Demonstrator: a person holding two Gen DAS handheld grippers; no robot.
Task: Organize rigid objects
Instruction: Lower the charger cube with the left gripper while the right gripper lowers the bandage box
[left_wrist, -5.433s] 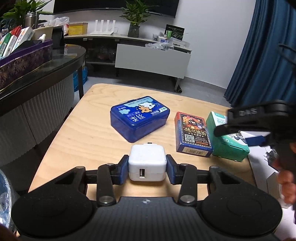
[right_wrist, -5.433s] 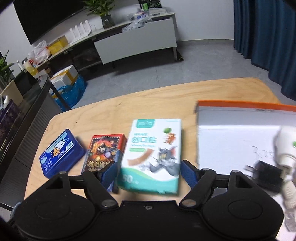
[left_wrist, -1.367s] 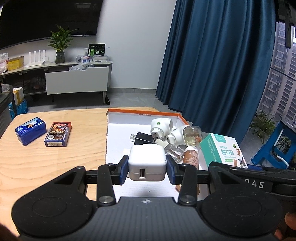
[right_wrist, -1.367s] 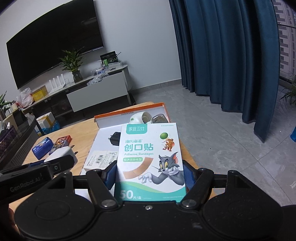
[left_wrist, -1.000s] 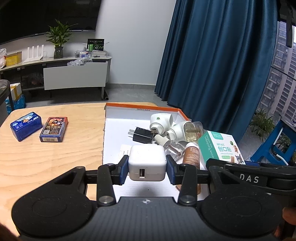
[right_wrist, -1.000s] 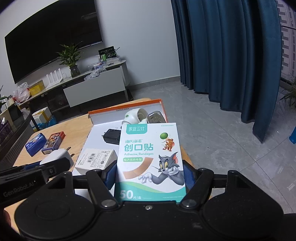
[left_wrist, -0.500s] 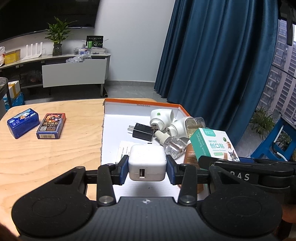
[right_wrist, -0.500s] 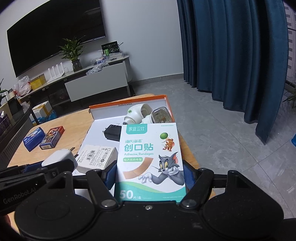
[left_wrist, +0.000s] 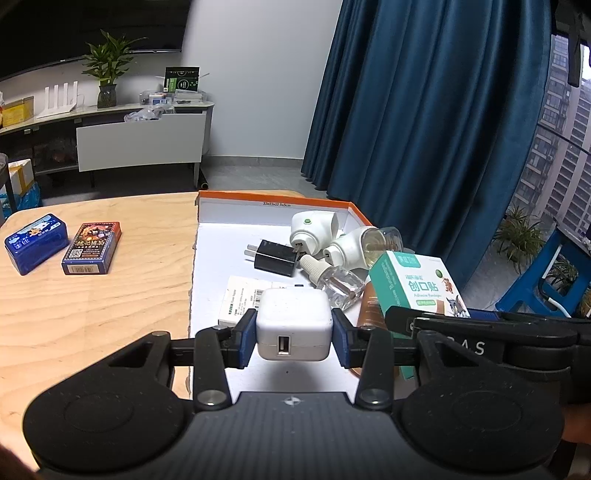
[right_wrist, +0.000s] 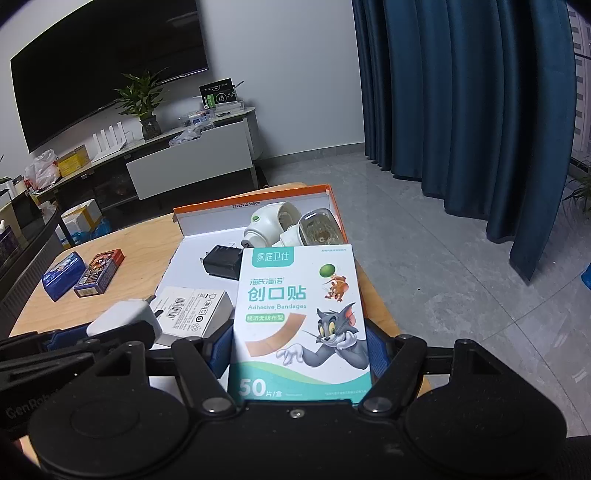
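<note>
My left gripper (left_wrist: 293, 338) is shut on a white USB charger (left_wrist: 293, 325), held just above the near end of the white tray with an orange rim (left_wrist: 273, 197). My right gripper (right_wrist: 299, 354) is shut on a teal and white box of adhesive bandages (right_wrist: 301, 317), held over the tray's right side; that bandage box (left_wrist: 415, 286) also shows at the right of the left wrist view. In the tray lie a black plug (left_wrist: 275, 257), two white plug-in vaporizers (left_wrist: 310, 227), a clear bottle (left_wrist: 338, 282) and a white labelled box (right_wrist: 194, 312).
On the wooden table (left_wrist: 92, 295) left of the tray sit a blue tin (left_wrist: 36, 243) and a red and blue card box (left_wrist: 92, 247). Blue curtains (left_wrist: 424, 110) hang beyond the table's far edge. A TV bench (left_wrist: 140, 144) stands at the back wall.
Both grippers have crept a little closer over the tray with their loads still held. The bandage box has shifted slightly leftward in the left wrist view.
</note>
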